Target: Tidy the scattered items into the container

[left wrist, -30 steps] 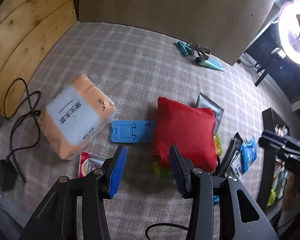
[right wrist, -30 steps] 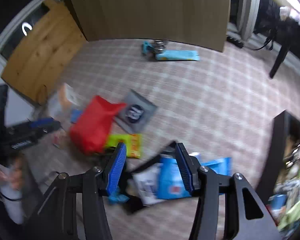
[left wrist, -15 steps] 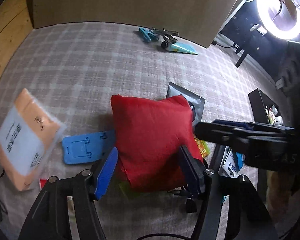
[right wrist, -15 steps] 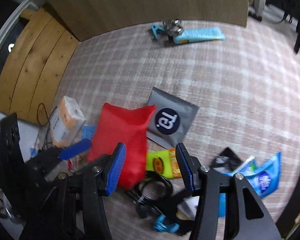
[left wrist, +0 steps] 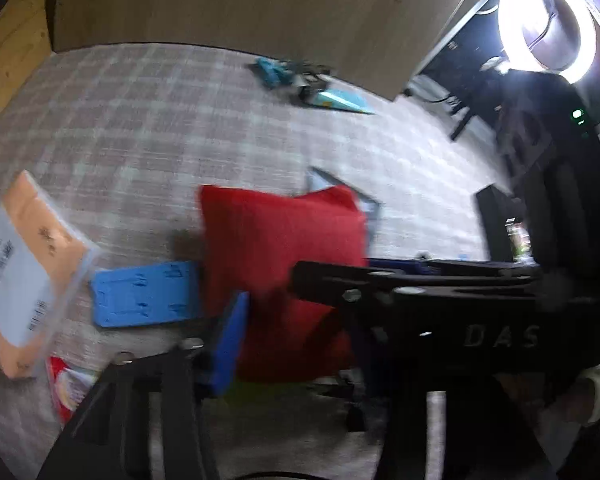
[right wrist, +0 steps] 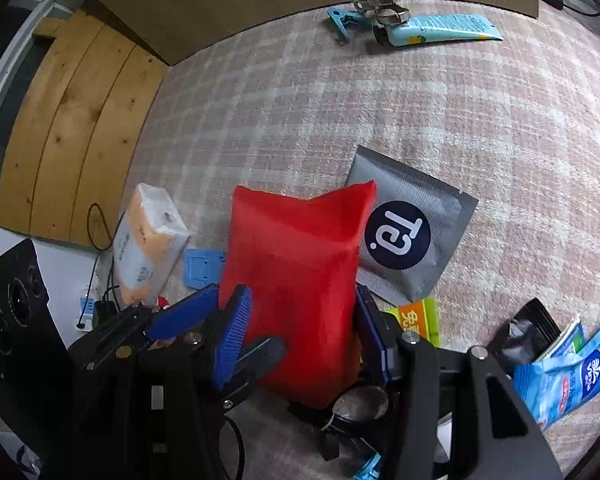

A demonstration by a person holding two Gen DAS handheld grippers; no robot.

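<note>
Red fabric pouch [right wrist: 296,280]: lies flat on the checked carpet [right wrist: 420,100], overlapping a grey sachet [right wrist: 412,236]; tissue pack [right wrist: 148,240] and blue stand [left wrist: 148,294] alongside; tube [right wrist: 440,28] near the carpet's far edge.

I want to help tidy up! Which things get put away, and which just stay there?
To tidy: red pouch, grey sachet, tissue pack, blue stand, tube.
Just there: wooden boards, ring light.
</note>
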